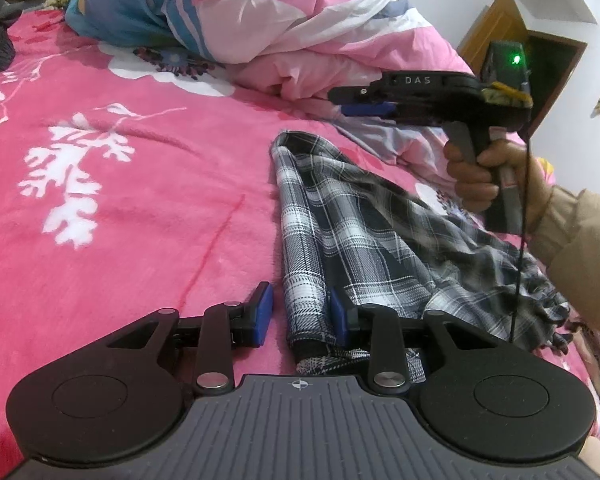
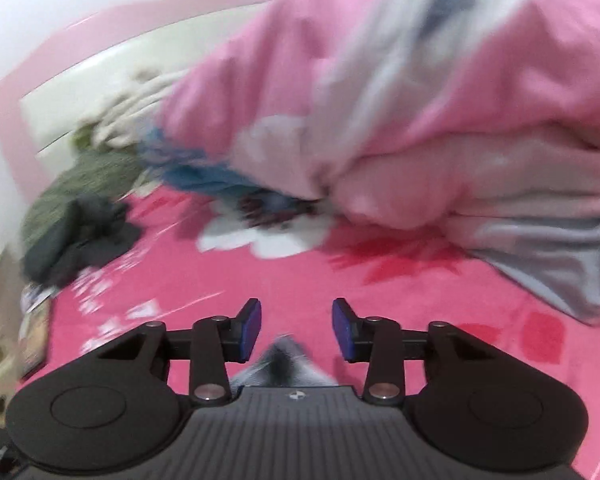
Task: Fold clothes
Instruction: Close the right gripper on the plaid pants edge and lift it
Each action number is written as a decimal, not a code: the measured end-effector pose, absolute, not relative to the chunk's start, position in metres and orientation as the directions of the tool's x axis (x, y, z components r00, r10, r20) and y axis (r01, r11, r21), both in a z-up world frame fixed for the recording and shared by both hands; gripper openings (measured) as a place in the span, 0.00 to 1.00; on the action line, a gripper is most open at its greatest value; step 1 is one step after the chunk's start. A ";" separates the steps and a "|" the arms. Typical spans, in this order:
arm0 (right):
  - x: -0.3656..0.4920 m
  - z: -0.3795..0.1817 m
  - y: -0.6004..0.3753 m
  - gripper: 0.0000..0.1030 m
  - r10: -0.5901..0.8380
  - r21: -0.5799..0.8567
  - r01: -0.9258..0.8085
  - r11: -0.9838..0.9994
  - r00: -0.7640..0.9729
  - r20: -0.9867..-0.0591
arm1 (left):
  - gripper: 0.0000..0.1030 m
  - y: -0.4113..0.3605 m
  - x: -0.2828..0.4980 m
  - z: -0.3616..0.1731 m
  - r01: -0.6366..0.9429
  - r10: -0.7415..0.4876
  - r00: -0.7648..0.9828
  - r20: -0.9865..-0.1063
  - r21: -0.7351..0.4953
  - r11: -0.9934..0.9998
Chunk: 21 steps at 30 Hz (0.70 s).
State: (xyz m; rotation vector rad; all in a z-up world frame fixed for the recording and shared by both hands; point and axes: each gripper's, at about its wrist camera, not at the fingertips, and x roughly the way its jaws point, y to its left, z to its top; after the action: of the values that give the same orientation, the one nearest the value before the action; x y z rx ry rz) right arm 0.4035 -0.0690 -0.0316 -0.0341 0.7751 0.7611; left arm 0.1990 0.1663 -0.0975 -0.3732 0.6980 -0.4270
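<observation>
At the bottom of the left wrist view, the left gripper (image 1: 300,316) is standing partly open, the near end of the black-and-white plaid cloth garment (image 1: 352,248) lying between its pads, apparently ungripped. The garment's long axis is running up-frame across the pink floral bedspread (image 1: 100,200). Farther off, upper right, the right gripper (image 1: 354,102) is hovering open and empty above the far end.

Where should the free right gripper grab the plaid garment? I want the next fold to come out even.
Judging by its lie, take the far rounded end of the plaid garment, coming from above on its right side. That end lies bunched in a raised fold on the pink blanket, while the near end sits between the left gripper's pads.
</observation>
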 end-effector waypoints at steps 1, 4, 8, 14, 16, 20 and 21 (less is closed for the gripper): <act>0.402 -0.030 -0.064 0.35 0.622 0.238 -0.661 0.711 0.435 -0.651 | 0.30 0.166 0.199 -0.098 0.252 -0.493 0.686 -0.535 -0.461 0.851; 0.413 -0.056 -0.032 0.27 0.562 0.162 -0.725 0.669 0.351 -0.749 | 0.30 0.166 0.199 -0.098 0.257 -0.496 0.682 -0.537 -0.459 0.850; 0.454 -0.067 -0.049 0.25 0.422 0.087 -0.545 0.834 0.528 -0.737 | 0.30 0.168 0.199 -0.098 0.259 -0.504 0.678 -0.535 -0.469 0.845; 0.451 -0.052 -0.079 0.27 0.514 0.261 -0.492 0.830 0.495 -0.700 | 0.31 0.175 0.199 -0.099 0.247 -0.524 0.673 -0.521 -0.509 0.824; 0.433 -0.053 -0.078 0.35 0.571 0.299 -0.569 0.766 0.388 -0.723 | 0.31 0.180 0.199 -0.100 0.231 -0.533 0.674 -0.511 -0.540 0.809; 0.401 -0.059 -0.082 0.44 0.218 -0.047 -0.436 0.899 0.537 -0.815 | 0.32 0.202 0.202 -0.105 0.152 -0.552 0.690 -0.468 -0.651 0.744; 0.390 -0.052 -0.088 0.44 0.167 -0.076 -0.374 0.924 0.576 -0.800 | 0.32 0.209 0.201 -0.107 0.128 -0.543 0.702 -0.461 -0.669 0.732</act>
State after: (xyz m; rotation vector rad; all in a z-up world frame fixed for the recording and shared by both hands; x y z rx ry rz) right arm 0.3901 -0.0883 -0.0516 -0.2483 0.9047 0.3200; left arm 0.2009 0.2088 -0.1067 -0.6502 0.7000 -0.4040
